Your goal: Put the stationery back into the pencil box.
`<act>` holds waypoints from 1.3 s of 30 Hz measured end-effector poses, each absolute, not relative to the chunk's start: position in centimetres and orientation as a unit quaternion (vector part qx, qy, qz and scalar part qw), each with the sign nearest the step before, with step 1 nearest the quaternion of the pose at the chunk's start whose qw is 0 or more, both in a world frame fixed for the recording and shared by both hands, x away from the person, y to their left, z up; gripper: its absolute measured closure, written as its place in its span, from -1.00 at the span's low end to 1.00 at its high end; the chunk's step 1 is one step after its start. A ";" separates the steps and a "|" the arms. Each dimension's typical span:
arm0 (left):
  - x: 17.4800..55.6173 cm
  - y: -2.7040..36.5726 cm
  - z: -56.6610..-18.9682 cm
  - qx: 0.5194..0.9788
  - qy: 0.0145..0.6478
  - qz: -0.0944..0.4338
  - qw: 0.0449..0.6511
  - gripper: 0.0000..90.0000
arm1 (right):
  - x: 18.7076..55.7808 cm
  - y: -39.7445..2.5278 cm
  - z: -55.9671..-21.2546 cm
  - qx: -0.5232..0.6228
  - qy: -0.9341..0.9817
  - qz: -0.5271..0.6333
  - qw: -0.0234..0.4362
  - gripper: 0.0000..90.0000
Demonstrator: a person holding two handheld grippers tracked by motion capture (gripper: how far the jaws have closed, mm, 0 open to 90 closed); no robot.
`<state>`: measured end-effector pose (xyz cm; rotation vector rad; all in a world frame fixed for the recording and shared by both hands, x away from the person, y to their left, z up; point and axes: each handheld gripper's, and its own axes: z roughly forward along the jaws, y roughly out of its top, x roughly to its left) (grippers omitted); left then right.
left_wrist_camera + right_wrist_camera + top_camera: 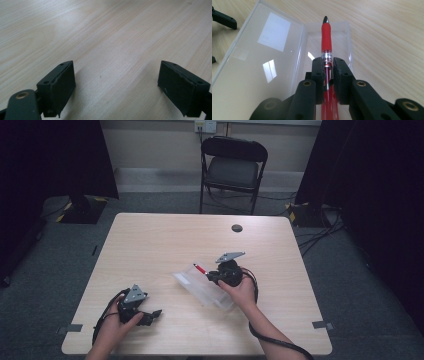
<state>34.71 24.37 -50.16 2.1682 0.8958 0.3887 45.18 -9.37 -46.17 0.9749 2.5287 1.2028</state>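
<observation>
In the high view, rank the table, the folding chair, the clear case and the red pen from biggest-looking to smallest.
1. Table
2. Folding chair, though it stands farther off, so it looks smaller than it is
3. Clear case
4. Red pen, held in the right tool

Black print on the silver band of the red pen (326, 37), too blurred to read; blank white label (274, 32) on the clear case lid

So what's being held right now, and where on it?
The right gripper clamps a red pen at its clear barrel, over the open case. The left gripper holds nothing.
</observation>
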 end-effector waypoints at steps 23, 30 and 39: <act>34.7 24.4 -50.2 0.846 0.350 0.151 0.373 -0.69 | 45.8 -8.7 -47.7 0.336 0.851 0.395 0.082 0.77; 34.7 24.4 -50.2 0.846 0.350 0.152 0.373 -0.69 | 45.6 -8.8 -47.5 0.335 0.849 0.399 0.083 0.54; 34.7 24.4 -50.2 0.846 0.350 0.152 0.373 -0.69 | 45.1 -11.2 -46.4 0.330 0.846 0.404 0.110 -0.18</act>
